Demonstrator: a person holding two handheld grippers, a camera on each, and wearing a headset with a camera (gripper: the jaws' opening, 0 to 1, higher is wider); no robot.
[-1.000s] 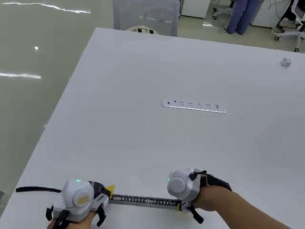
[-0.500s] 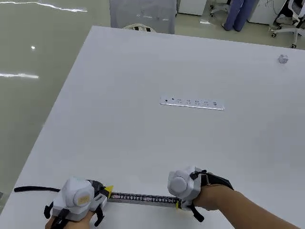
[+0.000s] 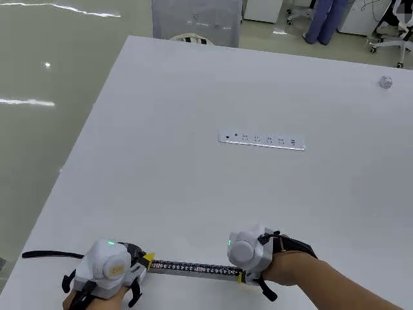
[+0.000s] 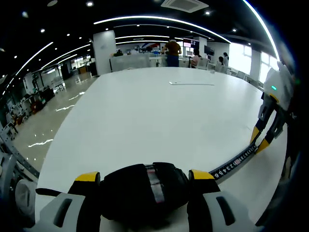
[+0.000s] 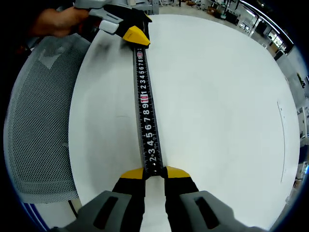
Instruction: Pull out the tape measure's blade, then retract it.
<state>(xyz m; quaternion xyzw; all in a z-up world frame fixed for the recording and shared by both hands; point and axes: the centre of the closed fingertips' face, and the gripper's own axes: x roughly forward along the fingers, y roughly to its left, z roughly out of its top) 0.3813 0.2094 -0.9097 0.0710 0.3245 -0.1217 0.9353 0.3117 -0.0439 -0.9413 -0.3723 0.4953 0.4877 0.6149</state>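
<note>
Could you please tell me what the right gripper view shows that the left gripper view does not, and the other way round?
The right gripper view lets you read the blade numerals, up past the red 10. It has the right gripper shut on the blade's tip, with a mesh chair beside the table. The left gripper view has the black tape measure case clamped between the yellow tips of the left gripper, and people far beyond the table. Both share the drawn-out blade, the white table and the opposite gripper.
</note>
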